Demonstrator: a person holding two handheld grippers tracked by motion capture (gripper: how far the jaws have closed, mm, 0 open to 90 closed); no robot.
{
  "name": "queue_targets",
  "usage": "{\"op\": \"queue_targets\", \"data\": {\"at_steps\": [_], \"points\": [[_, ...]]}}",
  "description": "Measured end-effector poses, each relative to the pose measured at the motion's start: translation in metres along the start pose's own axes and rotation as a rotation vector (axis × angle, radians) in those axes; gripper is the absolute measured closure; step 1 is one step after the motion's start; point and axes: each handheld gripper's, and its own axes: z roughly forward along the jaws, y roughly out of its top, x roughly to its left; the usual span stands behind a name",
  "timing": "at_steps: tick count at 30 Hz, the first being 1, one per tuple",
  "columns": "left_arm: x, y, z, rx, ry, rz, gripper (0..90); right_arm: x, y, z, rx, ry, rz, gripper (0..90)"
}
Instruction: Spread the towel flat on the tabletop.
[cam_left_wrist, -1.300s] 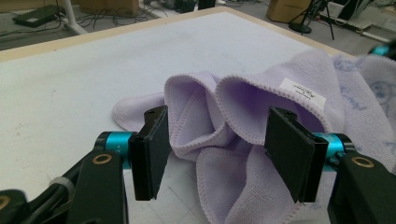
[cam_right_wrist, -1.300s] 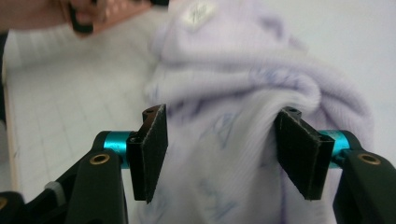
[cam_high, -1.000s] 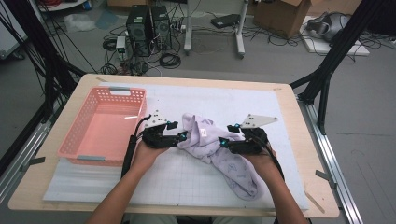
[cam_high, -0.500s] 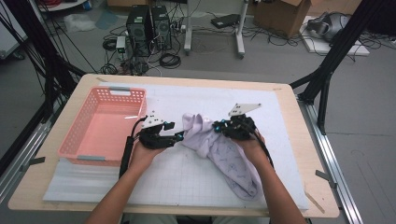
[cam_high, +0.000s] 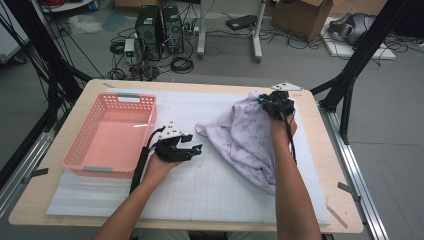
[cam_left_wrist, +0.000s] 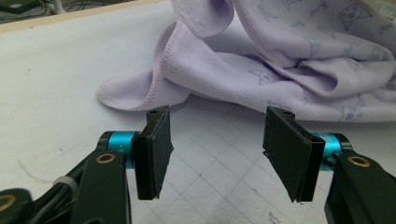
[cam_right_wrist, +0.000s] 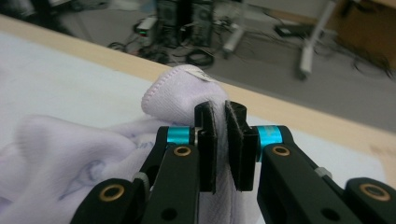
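Observation:
A pale lilac printed towel lies rumpled on the white gridded mat, one corner lifted toward the table's far right. My right gripper is shut on that corner; its jaws have just been closing, and in the right gripper view the cloth is pinched between the black pads. My left gripper stands open just left of the towel, low over the mat. In the left gripper view its pads are wide apart with nothing between them, and a towel edge lies just ahead.
A pink plastic basket stands at the left of the table. The wooden table edge runs close beyond the right gripper. Computers, cables and black frame legs are on the floor behind the table.
The right gripper has shut on a towel corner and carried it away toward the far right, stretching the cloth out. The left gripper has let go of the towel and stayed nearly in place.

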Motion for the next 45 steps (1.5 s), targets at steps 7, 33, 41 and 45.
{"op": "queue_targets", "data": {"at_steps": [7,33,41,45], "points": [[-0.005,0.0,0.008,0.01,-0.015,0.011,42.0,-0.016,-0.018,-0.011,0.023,0.042,0.082,60.9],[-0.076,0.023,0.097,0.113,-0.25,0.185,53.7,-0.017,-0.14,-0.129,0.107,0.095,0.086,47.7],[-0.04,0.035,0.066,0.032,-0.131,0.058,85.7,-0.014,-0.142,-0.124,0.115,0.133,0.105,46.5],[-0.013,0.037,0.038,-0.026,0.005,0.009,85.8,-0.009,-0.14,-0.122,0.107,0.151,0.089,45.7]]}}
